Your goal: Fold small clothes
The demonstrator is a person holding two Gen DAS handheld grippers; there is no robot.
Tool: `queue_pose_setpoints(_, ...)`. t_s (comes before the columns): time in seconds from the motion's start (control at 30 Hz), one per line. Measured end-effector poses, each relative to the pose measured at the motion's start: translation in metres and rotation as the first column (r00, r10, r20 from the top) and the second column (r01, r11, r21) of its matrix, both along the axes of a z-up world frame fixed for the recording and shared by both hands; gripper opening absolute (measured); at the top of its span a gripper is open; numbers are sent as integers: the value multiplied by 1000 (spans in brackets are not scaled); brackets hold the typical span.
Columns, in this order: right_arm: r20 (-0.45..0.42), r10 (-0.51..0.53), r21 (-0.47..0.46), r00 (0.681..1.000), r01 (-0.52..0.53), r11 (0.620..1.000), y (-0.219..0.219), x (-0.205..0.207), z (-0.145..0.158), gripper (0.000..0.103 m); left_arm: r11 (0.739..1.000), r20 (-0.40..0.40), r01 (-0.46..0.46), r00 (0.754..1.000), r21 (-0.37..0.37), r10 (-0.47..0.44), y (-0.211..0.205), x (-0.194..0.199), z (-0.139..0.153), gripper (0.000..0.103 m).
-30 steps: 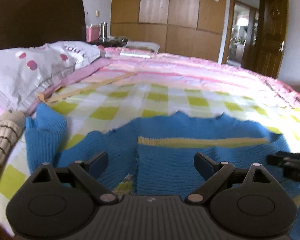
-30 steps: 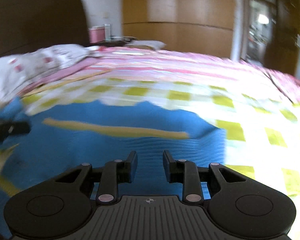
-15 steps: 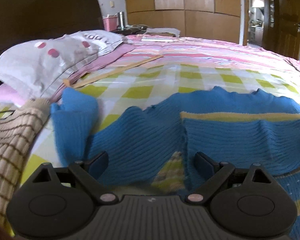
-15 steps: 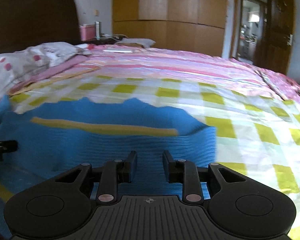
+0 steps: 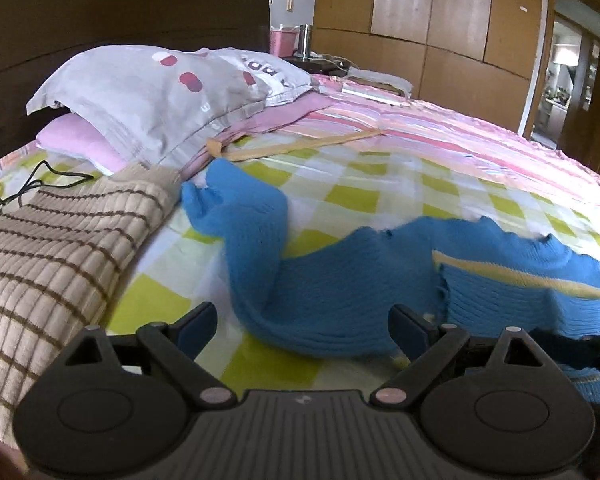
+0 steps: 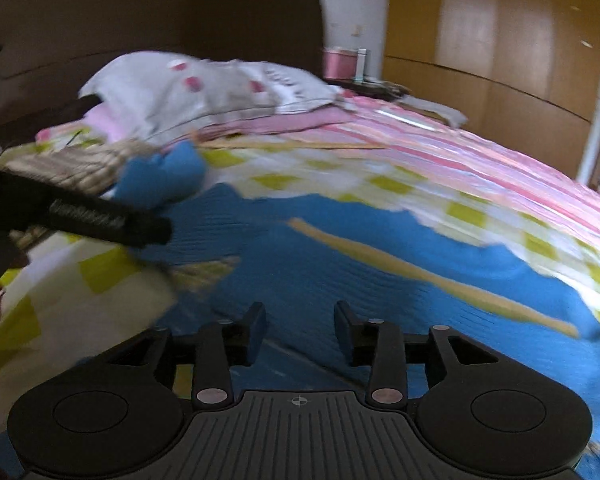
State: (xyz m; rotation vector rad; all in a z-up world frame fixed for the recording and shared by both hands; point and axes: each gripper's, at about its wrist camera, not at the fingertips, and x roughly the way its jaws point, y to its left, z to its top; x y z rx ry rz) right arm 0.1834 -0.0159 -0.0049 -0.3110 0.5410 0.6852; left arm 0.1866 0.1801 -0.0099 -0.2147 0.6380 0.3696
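Observation:
A blue knit sweater (image 5: 340,288) with a yellow stripe lies spread on the checked bedspread (image 5: 380,184). Its left sleeve (image 5: 252,216) is bent up toward the pillows. My left gripper (image 5: 302,324) stands wide open just above the sweater's near left part, with nothing between its pads. In the right wrist view, my right gripper (image 6: 300,320) hovers low over the sweater's body (image 6: 340,260). Its jaws are opening and nothing is pinched between them. The left gripper (image 6: 100,220) shows as a dark bar at the left of that blurred view.
A beige sweater with brown stripes (image 5: 60,248) lies at the left, touching the blue sleeve. Grey and pink pillows (image 5: 160,92) sit against the dark headboard. A black cable (image 5: 28,188) runs near the beige sweater. A wooden wardrobe (image 5: 440,20) and an open doorway stand beyond the bed.
Both grippers have swung to the left along the sweater, toward the sleeve and the beige sweater. The right gripper's jaws have widened and its view has tilted. The left gripper stayed wide open.

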Motion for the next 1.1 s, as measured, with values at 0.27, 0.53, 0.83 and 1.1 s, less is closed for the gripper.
queue_pose_setpoints(0.27,9,78,-48,997,-78,996,21,-3,-9,46,999,26,29,999,-23,-28,3,0,2,97)
queue_pose_setpoints(0.53,-19,31,-39,999,-31,999,22,6,-11,28,999,45,24,999,-41,-22,6,0,4,97)
queue_pose_setpoints(0.83,-80,-43,73,996,49,996,21,16,-5,13,999,64,5,998,-36,-2,8,-2,5,97)
queue_pose_setpoints(1.1,-70,2,66,998,3,998,25,8,-8,13,1000,54,10,999,-26,-8,8,1,4,97)
